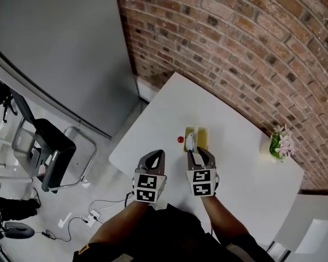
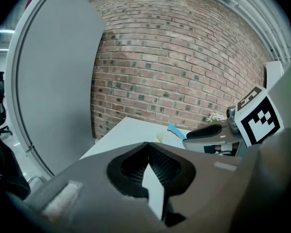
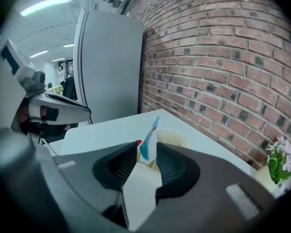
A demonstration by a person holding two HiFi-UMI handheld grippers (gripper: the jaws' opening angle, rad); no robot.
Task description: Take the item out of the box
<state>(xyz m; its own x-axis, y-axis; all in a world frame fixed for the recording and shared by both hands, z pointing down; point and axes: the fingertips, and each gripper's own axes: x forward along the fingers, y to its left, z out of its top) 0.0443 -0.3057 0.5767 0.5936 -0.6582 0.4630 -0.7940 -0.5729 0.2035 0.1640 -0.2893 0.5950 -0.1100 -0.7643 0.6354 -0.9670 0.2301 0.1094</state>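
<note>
One white table (image 1: 153, 130) bears one yellow box (image 1: 203, 136), one small red object (image 1: 180, 140) and one flower pot (image 1: 280, 145); left gripper (image 2: 148, 148) clenched empty, right gripper (image 3: 147, 155) released around one blue-white packet (image 3: 149, 141).

Pale-yellow box (image 1: 202, 136), white-and-blue packet (image 3: 148, 147) upright (edge-on) at its near end

White table (image 1: 169, 119) pushed up to the brick wall, and on it a yellow box (image 1: 202, 136) near the middle, a small red ball (image 1: 180, 140) just beside it, and a potted flower (image 1: 279, 144) well apart by the wall edge.
</note>
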